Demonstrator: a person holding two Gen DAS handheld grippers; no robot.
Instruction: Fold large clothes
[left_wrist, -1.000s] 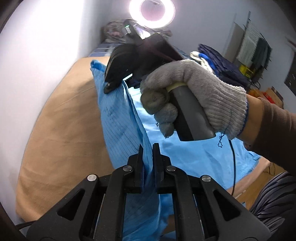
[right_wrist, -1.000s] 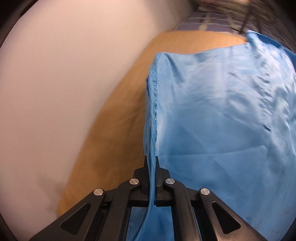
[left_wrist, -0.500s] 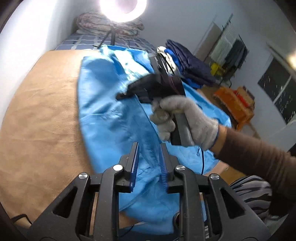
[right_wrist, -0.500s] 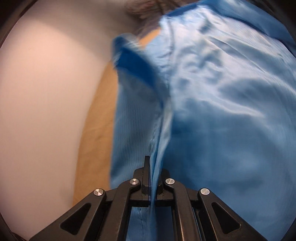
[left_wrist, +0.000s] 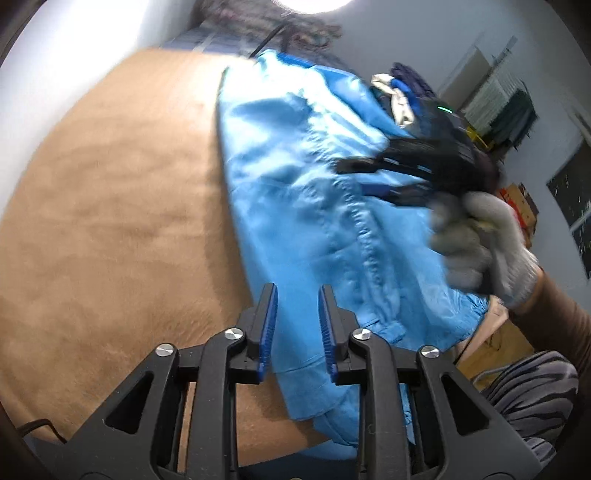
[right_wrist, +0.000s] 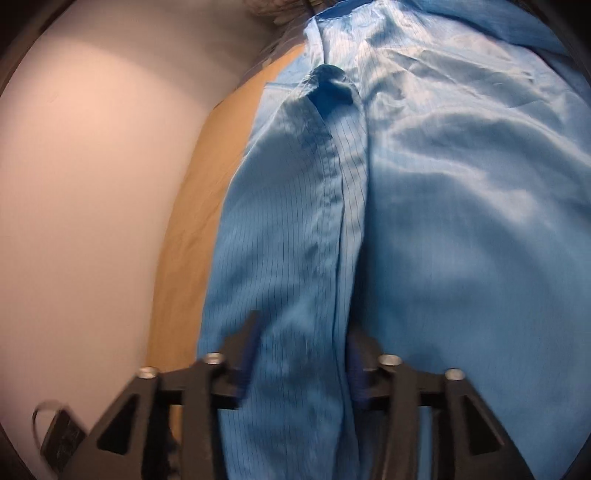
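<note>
Tan cloth is covering the bed (left_wrist: 110, 221) in front of me, and a white wall (right_wrist: 81, 192) is running along its far side. On this bed the blue garment (left_wrist: 306, 206) is lying, one long part folded over the rest, and its near end is hanging a little over the bed's edge.

My left hand-held gripper (left_wrist: 297, 325) is standing partly open above the near end of the garment; its jaws have just been opening, and no cloth is pressed between them. My right hand-held gripper (right_wrist: 301, 354) is standing wider; its jaws have just been opening too. The folded strip with the seam is running between its fingers (right_wrist: 248, 347), but I am judging that they are not pinching it.

I am judging the garment to be light, thin and very soft. The surface is shining, so it is probably slippery, and a fold may slide open or bunch up. It is not fragile. For the next fold I would be taking hold at a hem or at the seam (right_wrist: 334, 206), where the cloth is thicker, with one hand-held gripper at each end of that edge.
</note>
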